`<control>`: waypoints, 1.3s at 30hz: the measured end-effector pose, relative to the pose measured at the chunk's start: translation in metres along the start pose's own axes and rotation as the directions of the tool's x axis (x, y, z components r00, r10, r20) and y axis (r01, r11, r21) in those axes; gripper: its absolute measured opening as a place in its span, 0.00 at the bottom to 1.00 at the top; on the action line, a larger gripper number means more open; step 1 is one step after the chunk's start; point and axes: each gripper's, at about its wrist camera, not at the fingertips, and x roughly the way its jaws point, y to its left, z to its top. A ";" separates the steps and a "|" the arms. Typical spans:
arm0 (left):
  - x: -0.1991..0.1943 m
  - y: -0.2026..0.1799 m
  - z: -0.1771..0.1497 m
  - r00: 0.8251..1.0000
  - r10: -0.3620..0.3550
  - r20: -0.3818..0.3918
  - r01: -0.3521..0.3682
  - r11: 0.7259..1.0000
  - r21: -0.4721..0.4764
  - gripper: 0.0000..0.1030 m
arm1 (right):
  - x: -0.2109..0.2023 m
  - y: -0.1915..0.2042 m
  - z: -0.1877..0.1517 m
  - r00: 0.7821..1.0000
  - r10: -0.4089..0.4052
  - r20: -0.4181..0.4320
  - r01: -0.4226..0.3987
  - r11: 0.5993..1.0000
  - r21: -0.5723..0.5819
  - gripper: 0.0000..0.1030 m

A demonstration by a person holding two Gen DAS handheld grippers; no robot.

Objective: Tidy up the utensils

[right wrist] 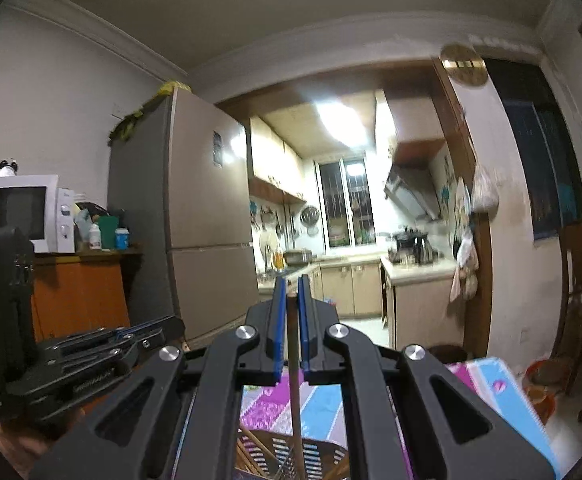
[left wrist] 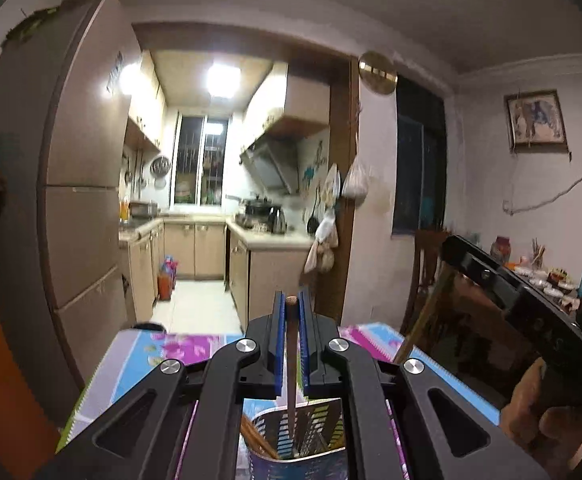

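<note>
left claw (left wrist: 291, 312) pinches a wooden chopstick (left wrist: 291, 364) over the holder (left wrist: 311, 440); right claw (right wrist: 290, 296) grips another chopstick (right wrist: 294, 392)

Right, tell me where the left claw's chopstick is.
In the left wrist view the chopstick stands upright at centre, clamped between the left claw pads, its lower end reaching into the slotted utensil holder below.

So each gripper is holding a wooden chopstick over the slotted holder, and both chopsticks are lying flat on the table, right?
Not flat. The left gripper holds its chopstick upright, lower end down in the slotted holder, as the left wrist view shows. The right gripper holds its chopstick the same way.
</note>
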 end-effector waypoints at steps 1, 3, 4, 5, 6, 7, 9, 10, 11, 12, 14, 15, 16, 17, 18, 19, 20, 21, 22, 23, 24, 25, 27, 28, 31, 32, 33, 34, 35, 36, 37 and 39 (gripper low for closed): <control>0.005 0.001 -0.005 1.000 0.000 -0.015 0.000 1.000 -0.001 0.07 | 0.008 -0.004 -0.009 1.000 -0.002 -0.024 0.002 1.000 0.013 0.04; 0.012 0.004 -0.016 0.999 -0.004 -0.036 0.003 1.000 -0.007 0.07 | 0.017 -0.008 -0.022 0.998 -0.008 -0.055 0.010 1.000 0.028 0.04; 0.016 0.005 -0.021 0.999 -0.005 -0.043 0.005 1.000 -0.009 0.07 | 0.021 -0.008 -0.029 0.998 -0.011 -0.069 0.013 0.999 0.035 0.04; 0.019 0.006 -0.027 0.999 -0.007 -0.048 0.007 1.000 -0.013 0.07 | 0.025 -0.010 -0.036 0.996 -0.013 -0.086 0.016 0.999 0.040 0.04; 0.022 0.008 -0.031 0.999 -0.010 -0.052 0.010 1.000 -0.018 0.07 | 0.028 -0.010 -0.042 0.995 -0.017 -0.099 0.021 0.999 0.043 0.04; 0.024 0.011 -0.035 0.998 -0.012 -0.059 0.011 1.000 -0.026 0.07 | 0.030 -0.012 -0.049 0.993 -0.021 -0.116 0.026 0.999 0.047 0.04; 0.027 0.017 -0.044 0.997 -0.006 -0.071 0.004 0.999 -0.040 0.07 | 0.033 -0.011 -0.057 0.991 -0.026 -0.134 0.033 0.998 0.049 0.04; 0.028 0.018 -0.046 0.997 -0.003 -0.074 -0.001 0.999 -0.045 0.07 | 0.034 -0.012 -0.059 0.990 -0.028 -0.139 0.035 0.998 0.051 0.05; 0.029 0.021 -0.049 0.997 0.004 -0.074 -0.008 0.999 -0.049 0.07 | 0.035 -0.012 -0.063 0.988 -0.029 -0.148 0.037 0.998 0.054 0.05; 0.031 0.022 -0.051 0.997 0.009 -0.077 -0.013 0.999 -0.052 0.08 | 0.036 -0.012 -0.065 0.987 -0.031 -0.155 0.040 0.998 0.055 0.05; 0.034 0.025 -0.054 0.996 0.017 -0.089 -0.023 0.998 -0.061 0.08 | 0.039 -0.012 -0.067 0.985 -0.032 -0.168 0.041 0.998 0.054 0.05; 0.033 0.026 -0.054 0.996 0.022 -0.090 -0.028 0.997 -0.065 0.08 | 0.039 -0.011 -0.068 0.985 -0.034 -0.171 0.044 0.998 0.053 0.05; 0.031 0.026 -0.053 0.996 0.026 -0.086 -0.032 0.997 -0.067 0.08 | 0.039 -0.011 -0.068 0.984 -0.034 -0.173 0.044 0.998 0.052 0.05; 0.027 0.026 -0.051 0.997 0.031 -0.074 -0.036 0.997 -0.063 0.08 | 0.036 -0.010 -0.065 0.985 -0.035 -0.168 0.044 0.998 0.051 0.05; 0.023 0.025 -0.049 0.997 0.036 -0.062 -0.040 0.998 -0.058 0.08 | 0.035 -0.010 -0.063 0.986 -0.038 -0.163 0.046 0.998 0.048 0.07; 0.017 0.024 -0.045 0.998 0.041 -0.046 -0.043 0.998 -0.051 0.08 | 0.031 -0.011 -0.059 0.987 -0.042 -0.153 0.050 0.998 0.048 0.17; 0.010 0.022 -0.040 0.999 0.045 -0.031 -0.046 0.998 -0.046 0.09 | 0.027 -0.012 -0.055 0.989 -0.042 -0.141 0.050 0.997 0.054 0.25; 0.005 0.020 -0.037 0.999 0.050 -0.019 -0.051 0.998 -0.043 0.13 | 0.023 -0.013 -0.051 0.990 -0.044 -0.131 0.052 0.997 0.059 0.36; -0.002 0.019 -0.034 0.998 0.055 -0.005 -0.056 0.998 -0.039 0.20 | 0.015 -0.015 -0.044 0.993 -0.051 -0.107 0.058 0.996 0.063 0.37; -0.012 0.018 -0.030 0.998 0.067 0.014 -0.067 0.997 -0.029 0.23 | 0.009 -0.015 -0.038 0.994 -0.054 -0.095 0.060 0.996 0.061 0.37; -0.019 0.016 -0.027 0.997 0.078 0.026 -0.078 0.997 -0.020 0.27 | 0.002 -0.015 -0.033 0.995 -0.059 -0.084 0.064 0.996 0.056 0.37; -0.026 0.015 -0.025 0.995 0.090 0.039 -0.090 0.996 -0.006 0.30 | -0.006 -0.016 -0.026 0.995 -0.066 -0.068 0.070 0.996 0.049 0.37; -0.045 0.012 -0.021 0.990 0.124 0.060 -0.125 0.992 0.020 0.35 | -0.024 -0.018 -0.015 0.996 -0.082 -0.044 0.083 0.996 0.036 0.42; -0.055 0.011 -0.020 0.988 0.141 0.069 -0.144 0.989 0.032 0.41 | -0.037 -0.018 -0.010 0.995 -0.093 -0.027 0.094 0.995 0.030 0.53; -0.083 0.009 -0.023 0.971 0.224 0.084 -0.229 0.972 0.050 0.67 | -0.081 -0.018 0.000 0.990 -0.140 0.021 0.140 0.990 0.020 0.80; -0.092 0.009 -0.025 0.963 0.255 0.086 -0.259 0.965 0.048 0.71 | -0.102 -0.015 0.000 0.985 -0.166 0.039 0.166 0.986 0.011 0.85; -0.099 0.007 -0.027 0.957 0.277 0.088 -0.282 0.958 0.048 0.74 | -0.115 -0.013 -0.001 0.981 -0.190 0.047 0.190 0.982 0.002 0.95; -0.106 0.006 -0.030 0.947 0.309 0.084 -0.314 0.948 0.049 0.78 | -0.129 -0.010 -0.004 0.974 -0.218 0.058 0.219 0.976 -0.009 0.95; -0.110 0.006 -0.033 0.940 0.330 0.080 -0.335 0.941 0.050 0.81 | -0.140 -0.008 -0.006 0.969 -0.240 0.063 0.242 0.970 -0.017 0.95; -0.117 0.005 -0.037 0.931 0.358 0.073 -0.362 0.931 0.046 0.85 | -0.150 -0.006 -0.010 0.963 -0.264 0.062 0.266 0.964 -0.025 0.95; -0.123 0.003 -0.041 0.926 0.371 0.065 -0.374 0.926 0.042 0.88 | -0.158 -0.004 -0.014 0.956 -0.289 0.055 0.290 0.956 -0.029 0.95; -0.133 0.000 -0.048 0.923 0.381 0.050 -0.383 0.922 0.047 0.95 | -0.177 -0.001 -0.026 0.938 -0.346 0.031 0.347 0.938 -0.023 0.95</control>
